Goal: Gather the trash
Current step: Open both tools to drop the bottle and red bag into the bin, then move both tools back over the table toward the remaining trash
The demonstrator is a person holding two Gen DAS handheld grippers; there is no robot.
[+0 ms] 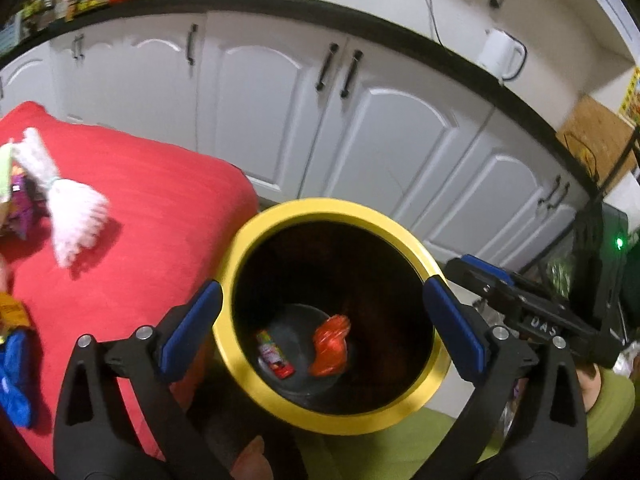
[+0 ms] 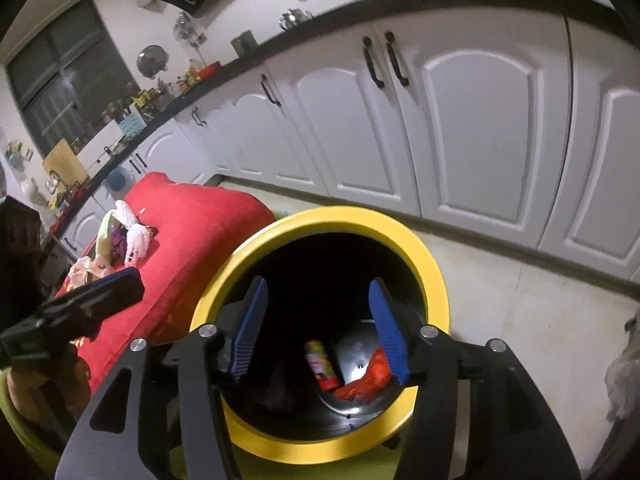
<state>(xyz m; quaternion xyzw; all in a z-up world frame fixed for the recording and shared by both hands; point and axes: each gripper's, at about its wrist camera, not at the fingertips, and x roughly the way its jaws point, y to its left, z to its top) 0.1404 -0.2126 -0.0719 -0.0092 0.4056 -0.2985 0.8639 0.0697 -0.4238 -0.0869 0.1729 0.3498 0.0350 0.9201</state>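
Note:
A yellow-rimmed bin [image 1: 320, 206] [image 2: 352, 214] stands beside the red-covered surface [image 1: 160, 208]. At its dark bottom lie a crumpled red wrapper [image 1: 330, 346] [image 2: 366, 380] and a small colourful packet [image 1: 274, 354] [image 2: 322, 364]. My left gripper [image 1: 323, 286] hovers over the bin mouth, open wide, nothing between its blue pads. My right gripper [image 2: 319, 282] is also above the bin, open and empty; it shows at the right in the left wrist view [image 1: 520, 300]. More trash lies on the red cover: a white plastic bag [image 1: 72, 216], a purple wrapper [image 1: 20, 208], a yellow packet [image 1: 14, 312], a blue bag [image 1: 14, 376].
White cabinet doors [image 1: 380, 128] under a black counter run behind the bin. A white kettle [image 1: 500, 54] stands on the counter. A pale floor [image 2: 520, 300] lies right of the bin. A green sleeve [image 1: 608, 412] shows below the grippers.

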